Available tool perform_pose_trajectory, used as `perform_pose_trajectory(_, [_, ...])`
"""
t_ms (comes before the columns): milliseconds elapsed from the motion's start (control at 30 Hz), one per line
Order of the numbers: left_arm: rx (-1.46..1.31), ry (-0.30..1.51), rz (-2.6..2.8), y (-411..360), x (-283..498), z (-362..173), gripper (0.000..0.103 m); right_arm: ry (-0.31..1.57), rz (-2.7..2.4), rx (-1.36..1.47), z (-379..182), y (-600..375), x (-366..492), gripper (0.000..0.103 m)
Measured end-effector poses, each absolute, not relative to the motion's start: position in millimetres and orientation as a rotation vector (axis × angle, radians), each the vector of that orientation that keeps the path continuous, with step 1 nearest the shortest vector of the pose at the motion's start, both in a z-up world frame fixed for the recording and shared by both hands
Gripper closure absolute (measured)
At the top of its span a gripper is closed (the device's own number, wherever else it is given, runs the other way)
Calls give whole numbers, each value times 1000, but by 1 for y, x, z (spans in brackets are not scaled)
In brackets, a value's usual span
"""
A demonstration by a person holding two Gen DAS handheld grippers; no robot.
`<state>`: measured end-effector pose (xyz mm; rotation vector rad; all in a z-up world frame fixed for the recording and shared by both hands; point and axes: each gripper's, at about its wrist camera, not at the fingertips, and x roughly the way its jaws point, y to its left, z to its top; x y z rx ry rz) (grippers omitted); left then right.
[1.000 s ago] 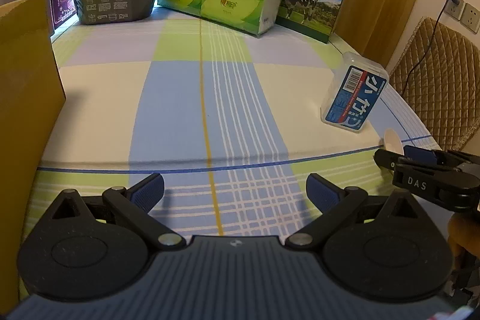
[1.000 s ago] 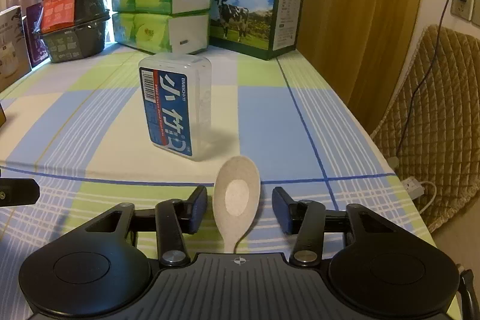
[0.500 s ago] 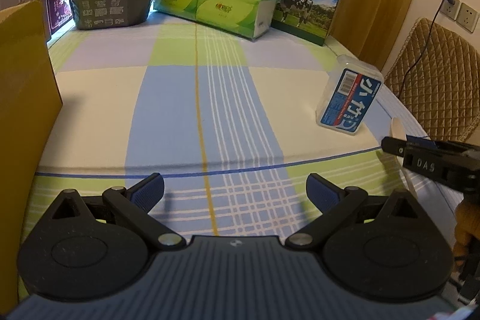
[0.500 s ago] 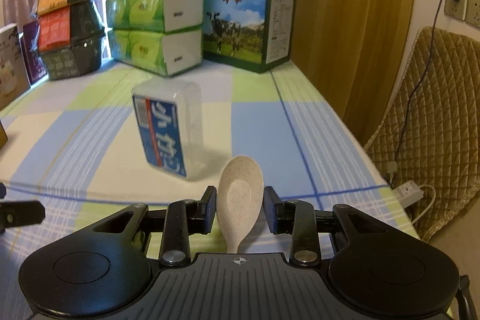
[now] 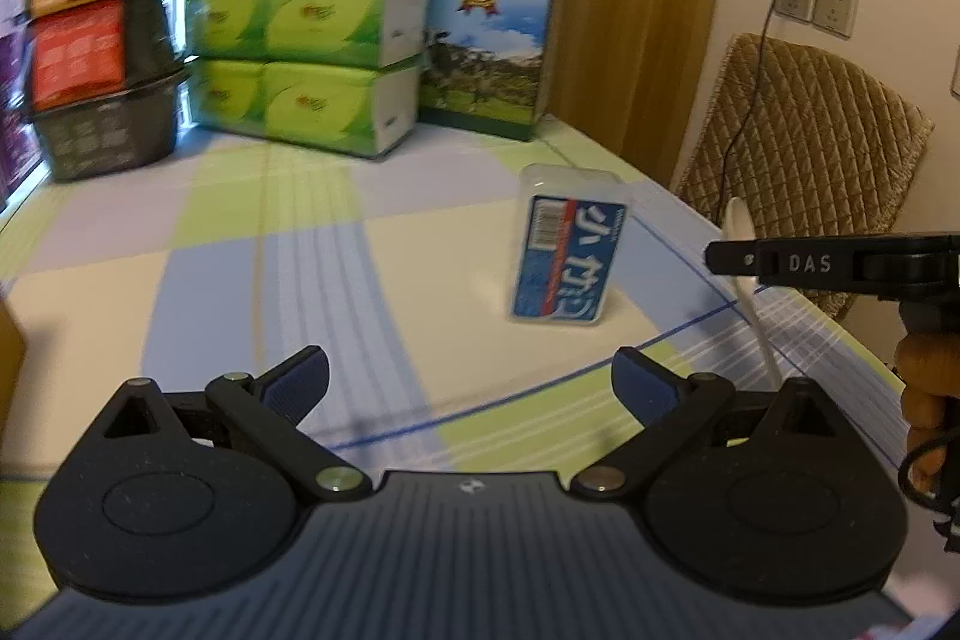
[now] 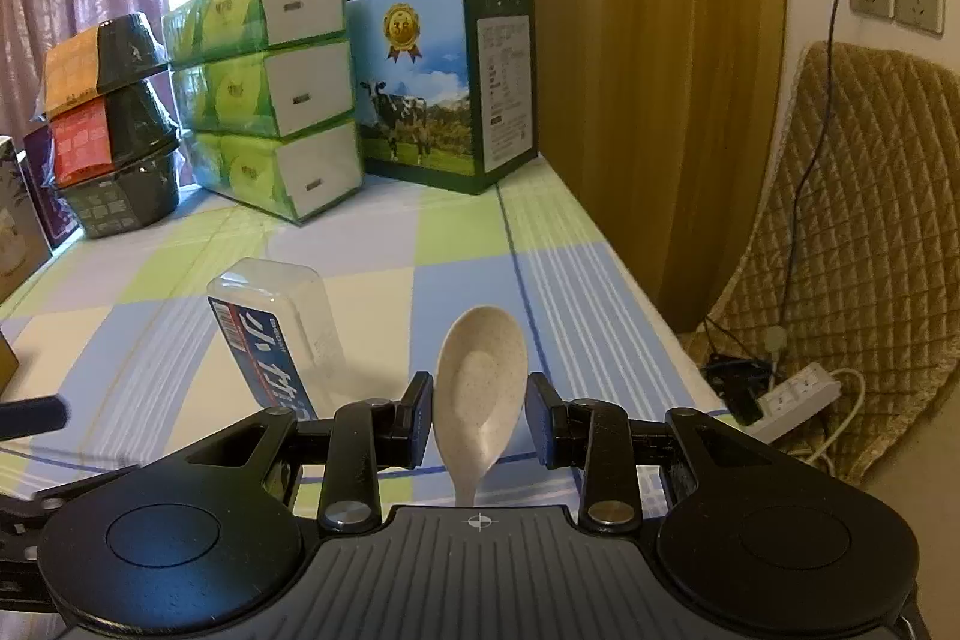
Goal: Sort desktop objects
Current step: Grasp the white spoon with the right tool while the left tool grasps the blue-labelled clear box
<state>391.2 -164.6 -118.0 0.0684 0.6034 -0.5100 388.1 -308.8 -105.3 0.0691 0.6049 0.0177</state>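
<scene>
Right gripper clamped on spoon, now lifted clear of the table near its right edge; a second ago it lay flat between parted fingers. Pick done, carry next. Left gripper wide open, empty. Clear box stands nearby. Tissue packs, milk carton along far edge; chair beyond.

The left gripper hangs level above the worktop, fingers spread wide with nothing between them. The right gripper is raised, its fingers closed on a spoon.
</scene>
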Motion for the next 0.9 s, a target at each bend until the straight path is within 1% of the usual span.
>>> perform_pose_trajectory(233, [99,564,-530,-199,408,-121,6,605,20,94,-103,-318,391,73])
perform_pose_trajectory(567, [141,543,-543,-241,427,-129,15,615,-8,104,-107,-328,395,73])
perform_pose_trajectory(600, [139,545,-543,-243,429,-130,17,614,-14,105,-107,-328,395,73])
perform_pose_trajectory(633, [140,547,-537,-245,431,-131,21,615,-14,105,-107,-328,395,73])
perform_pose_trajectory(733, [134,553,-534,-248,438,-133,26,615,-20,102,-107,-329,396,73])
perform_pose_trajectory(800, [141,552,-533,-250,441,-135,39,615,-25,101,-107,-329,397,73])
perform_pose_trajectory(833, [147,558,-530,-251,442,-136,51,617,-26,103,-107,-330,397,73])
perform_pose_trajectory(900, [143,566,-522,-248,442,-135,51,618,-24,102,-108,-329,397,73])
